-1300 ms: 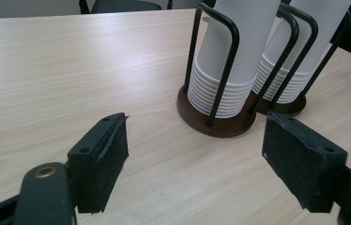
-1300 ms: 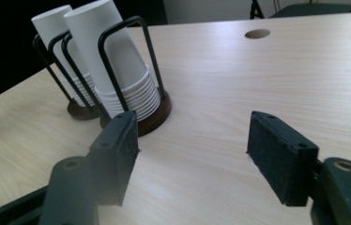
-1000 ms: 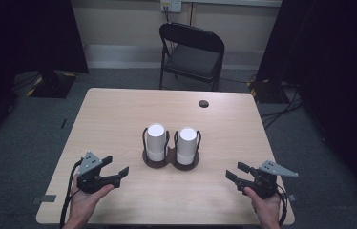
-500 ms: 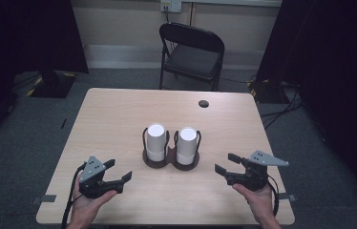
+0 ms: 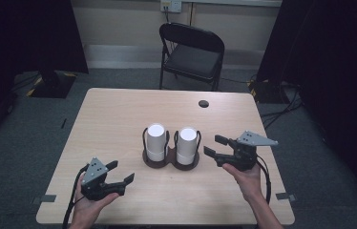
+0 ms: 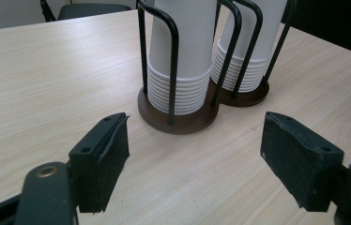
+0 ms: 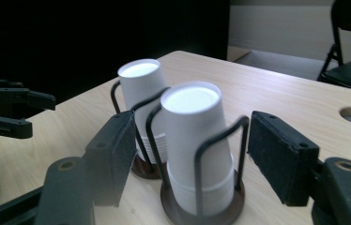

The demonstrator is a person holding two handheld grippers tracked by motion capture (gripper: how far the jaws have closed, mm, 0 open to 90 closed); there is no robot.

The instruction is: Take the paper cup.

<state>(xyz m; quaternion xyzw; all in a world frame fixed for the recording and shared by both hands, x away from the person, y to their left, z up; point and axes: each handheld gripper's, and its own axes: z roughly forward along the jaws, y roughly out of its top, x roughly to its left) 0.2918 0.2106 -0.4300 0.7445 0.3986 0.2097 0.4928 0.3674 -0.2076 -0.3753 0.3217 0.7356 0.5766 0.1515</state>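
Holding two upside-down cup stacks (image 5: 156, 142): double wire holder (image 5: 171, 162) on table (image 5: 119, 119); both grippers (image 5: 119, 174) spread, empty.

Two stacks of white paper cups (image 5: 156, 142), two wire holders (image 5: 171, 160), one table (image 5: 114, 119), one folding chair (image 5: 192, 50), two grippers (image 5: 119, 172)

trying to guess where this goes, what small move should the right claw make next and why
Probably ease the right claw a little further toward the nearer cup stack, then close on it. It is open and level with that stack, which sits framed between its pads in the right gripper view, not yet touched. The left claw is farther off.
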